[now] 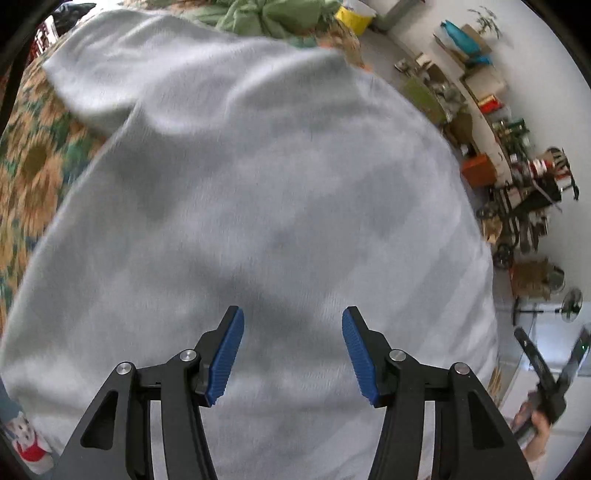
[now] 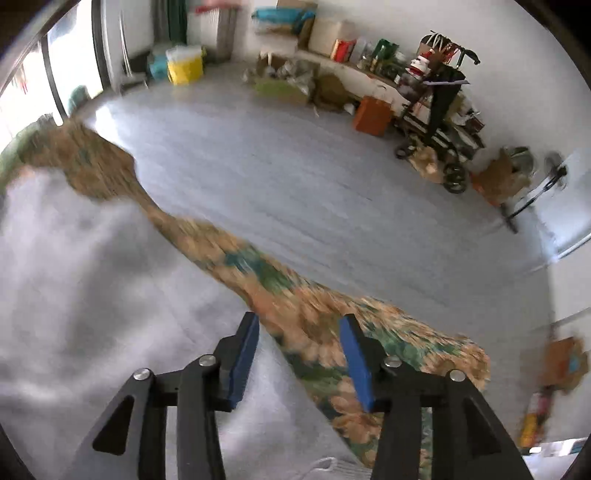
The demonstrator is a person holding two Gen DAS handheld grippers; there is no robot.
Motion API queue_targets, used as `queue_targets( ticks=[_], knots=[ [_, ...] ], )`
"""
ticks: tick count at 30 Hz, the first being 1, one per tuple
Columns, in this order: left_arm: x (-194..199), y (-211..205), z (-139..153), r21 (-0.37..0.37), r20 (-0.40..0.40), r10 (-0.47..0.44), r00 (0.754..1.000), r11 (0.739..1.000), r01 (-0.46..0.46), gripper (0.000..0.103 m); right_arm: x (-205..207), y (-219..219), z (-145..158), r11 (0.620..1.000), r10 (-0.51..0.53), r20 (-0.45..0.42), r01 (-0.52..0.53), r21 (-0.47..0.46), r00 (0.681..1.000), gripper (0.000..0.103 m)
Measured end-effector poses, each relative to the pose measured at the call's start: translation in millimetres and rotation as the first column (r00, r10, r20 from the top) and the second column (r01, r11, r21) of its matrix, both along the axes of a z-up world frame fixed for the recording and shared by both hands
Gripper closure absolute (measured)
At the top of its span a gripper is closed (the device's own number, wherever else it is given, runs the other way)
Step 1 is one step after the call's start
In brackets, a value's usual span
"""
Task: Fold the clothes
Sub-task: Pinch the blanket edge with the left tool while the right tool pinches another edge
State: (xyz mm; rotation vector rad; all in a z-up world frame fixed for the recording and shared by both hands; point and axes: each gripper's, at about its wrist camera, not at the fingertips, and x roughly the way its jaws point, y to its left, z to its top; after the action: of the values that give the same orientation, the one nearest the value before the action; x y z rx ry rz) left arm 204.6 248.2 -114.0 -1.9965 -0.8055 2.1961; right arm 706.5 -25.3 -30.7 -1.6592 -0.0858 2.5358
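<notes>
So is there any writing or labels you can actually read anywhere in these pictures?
None can be read.
Boxes and packages on the shelf: any print is too small and blurred.
Light grey garment: no text showing.
Sunflower-print cloth: pattern only, no words.

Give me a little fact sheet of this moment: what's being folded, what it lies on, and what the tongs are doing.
garment: pale grey garment, spread out flat, blurred
surface: sunflower-print cloth
left tongs: open above the garment, gripping nothing
right tongs: open over the garment's edge, gripping nothing
other clothes: green bundle beyond the garment
background: grey floor, cluttered shelf along the wall
</notes>
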Motion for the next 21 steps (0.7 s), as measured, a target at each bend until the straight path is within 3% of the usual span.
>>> queue_targets(
  ticks=[2,7,10,12,16,17,18,21],
  knots=[
    [-31,-4,3,0.041,0.023,0.032,0.999,0.999,-0.033,0.047,-11,-4,5,0.994,0.023,-0.008,-0.024,-0.106,1.0,0.036],
    [-107,-15,10,0.14,0.087,0.108,0.99,0.983,-0.119,0.047,-22,-67,-12,0.974,0.034,0.04,-0.024,-0.224,0.999,0.036],
    [-153,-22,15,0.196,0.129,0.149,0.98,0.965,-0.173,0.047,-32,-87,-23,0.978,0.098,0.066,-0.084,-0.191,0.993,0.035],
    [-183,-26,18,0.232,0.158,0.175,0.972,0.95,-0.209,0.047,-36,-99,-24,0.978,0.147,0.072,-0.133,-0.163,0.987,0.029],
    [-240,-15,15,0.182,0.17,0.13,0.977,0.97,-0.161,0.047,-54,-98,-30,0.976,0.191,0.079,-0.181,-0.121,0.978,0.024],
    [-255,-9,16,0.141,0.184,0.113,0.976,0.98,-0.14,0.045,-58,-95,-33,0.975,0.192,0.089,-0.18,-0.131,0.977,0.023],
    [-263,-2,19,0.134,0.187,0.119,0.975,0.98,-0.145,0.032,-61,-92,-36,0.973,0.193,0.099,-0.177,-0.145,0.976,0.023],
    [-280,14,24,0.07,0.216,0.126,0.968,0.987,-0.144,0.028,-74,-90,-47,0.962,0.223,0.129,-0.196,-0.192,0.966,0.02]
  ],
)
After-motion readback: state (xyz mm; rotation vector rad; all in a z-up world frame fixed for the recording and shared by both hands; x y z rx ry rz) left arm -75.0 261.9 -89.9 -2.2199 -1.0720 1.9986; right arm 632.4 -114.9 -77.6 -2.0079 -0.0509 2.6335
